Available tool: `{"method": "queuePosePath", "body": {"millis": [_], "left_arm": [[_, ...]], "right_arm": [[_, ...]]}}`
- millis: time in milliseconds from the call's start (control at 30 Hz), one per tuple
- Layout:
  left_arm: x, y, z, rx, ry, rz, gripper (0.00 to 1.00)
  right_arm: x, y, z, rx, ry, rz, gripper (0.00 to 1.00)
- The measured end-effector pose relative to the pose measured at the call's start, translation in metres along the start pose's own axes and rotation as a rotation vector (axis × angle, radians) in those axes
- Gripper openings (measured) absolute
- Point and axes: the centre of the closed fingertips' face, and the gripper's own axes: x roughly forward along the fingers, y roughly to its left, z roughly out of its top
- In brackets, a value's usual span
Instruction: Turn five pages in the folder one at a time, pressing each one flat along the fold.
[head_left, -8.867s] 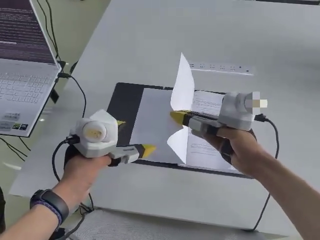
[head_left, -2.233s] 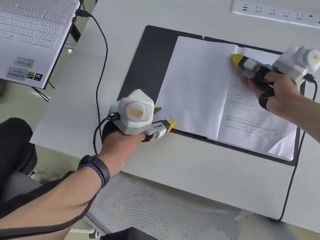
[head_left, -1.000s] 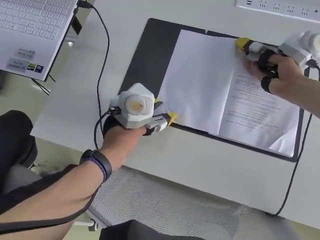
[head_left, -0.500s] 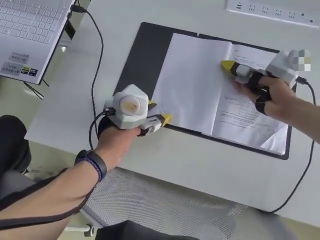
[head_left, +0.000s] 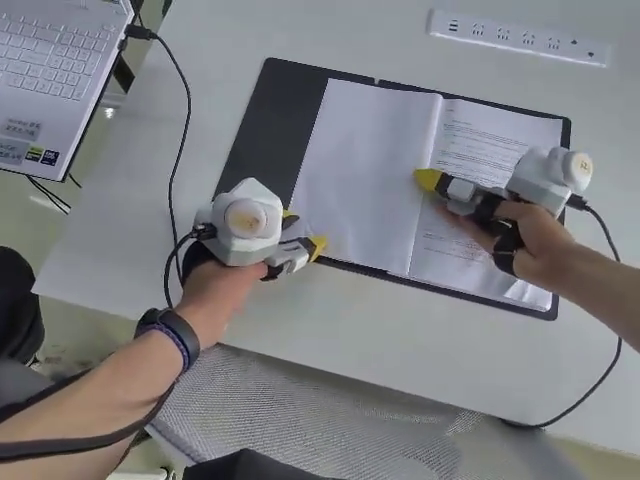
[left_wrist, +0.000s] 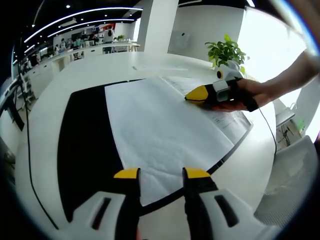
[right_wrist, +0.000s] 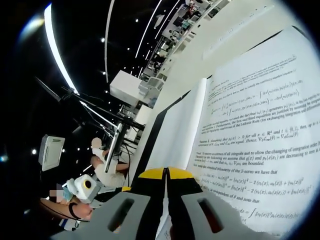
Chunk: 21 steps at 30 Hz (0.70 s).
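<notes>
- The folder (head_left: 262, 132) lies open on the white table (head_left: 240, 40), its black inner cover bare on the left side; a blank white page (head_left: 360, 170) lies flat over the middle of it, and a printed page (head_left: 495, 135) lies flat on the right side.
- The right gripper (right_wrist: 165, 172) has its two yellow-tipped jaws pressed together with nothing between them; in the head view its tip sits at the fold where the blank page meets the printed page, about halfway down that fold, with the person's right hand (head_left: 530, 245) over the lower part of the printed page.
- In the right gripper view the lines of print run close past the jaws on their right, and the fold and the blank page lie on their left.
- The left gripper (left_wrist: 161, 173) has its jaws apart and grasps nothing; its tips lie at the near edge of the blank page, close to that page's lower left corner; whether they touch the paper I cannot tell.
- The two grippers are well apart, with the blank page between them.
- A laptop (head_left: 45, 70) stands open at the far left of the table; a white power strip (head_left: 515, 38) lies beyond the folder's far edge, clear of it; a black cable (head_left: 180, 110) runs along the table left of the folder.
</notes>
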Motion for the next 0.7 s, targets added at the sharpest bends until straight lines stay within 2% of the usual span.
{"method": "queuePosePath", "body": {"millis": [100, 300, 467, 700], "left_arm": [[0.0, 0.0, 0.0, -0.001, -0.002, 0.002, 0.32], [0.002, 0.001, -0.001, 0.0, 0.001, -0.003, 0.33], [0.004, 0.003, -0.002, 0.006, -0.001, -0.002, 0.33], [0.005, 0.003, -0.003, 0.015, 0.001, -0.002, 0.32]], "right_arm": [[-0.005, 0.011, -0.02, -0.033, 0.047, 0.01, 0.0], [-0.016, 0.038, -0.06, -0.047, 0.101, 0.027, 0.0], [-0.024, 0.049, -0.083, -0.046, 0.116, 0.035, 0.0], [-0.031, 0.06, -0.103, -0.03, 0.128, 0.032, 0.0]]}}
